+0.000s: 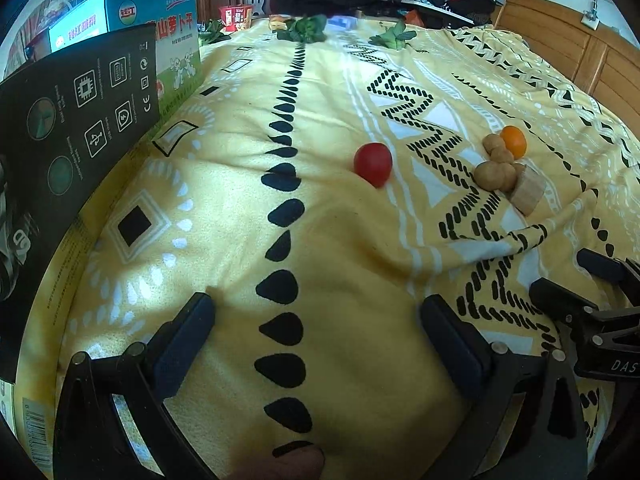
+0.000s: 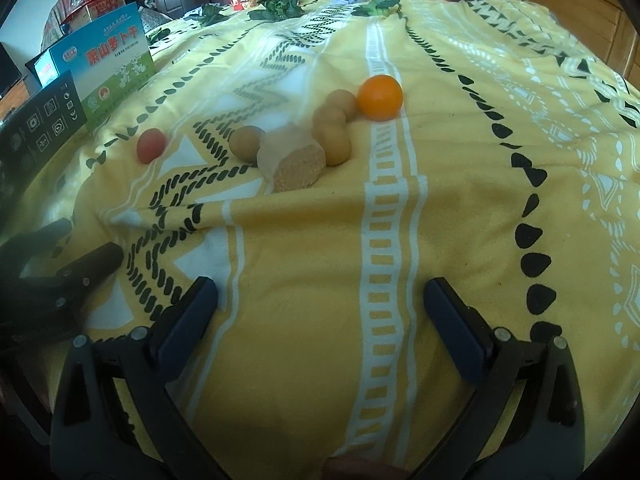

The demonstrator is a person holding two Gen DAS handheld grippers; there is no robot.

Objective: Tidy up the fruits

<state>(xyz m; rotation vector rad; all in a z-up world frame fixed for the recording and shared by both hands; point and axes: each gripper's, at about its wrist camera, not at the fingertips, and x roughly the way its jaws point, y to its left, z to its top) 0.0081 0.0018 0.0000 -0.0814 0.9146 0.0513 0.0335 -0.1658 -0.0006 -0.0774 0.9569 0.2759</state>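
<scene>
A red tomato-like fruit (image 1: pixel 373 164) (image 2: pixel 151 145) lies on the yellow patterned blanket (image 1: pixel 328 248). To its right lies a cluster: an orange (image 1: pixel 513 141) (image 2: pixel 379 97), several brown round fruits (image 1: pixel 495 175) (image 2: pixel 332 132) and a tan cut cylinder piece (image 1: pixel 528 190) (image 2: pixel 294 160). My left gripper (image 1: pixel 316 312) is open and empty, well short of the red fruit. My right gripper (image 2: pixel 320 296) is open and empty, short of the cluster. It also shows at the right edge of the left wrist view (image 1: pixel 576 284).
A black box (image 1: pixel 72 120) (image 2: pixel 36 128) and a blue-green carton (image 1: pixel 168 36) (image 2: pixel 108 60) stand along the left. Green leafy vegetables (image 1: pixel 306 30) (image 2: pixel 280 6) and a red cup (image 1: pixel 236 16) lie at the far end. A wooden headboard (image 1: pixel 580 44) is at the right.
</scene>
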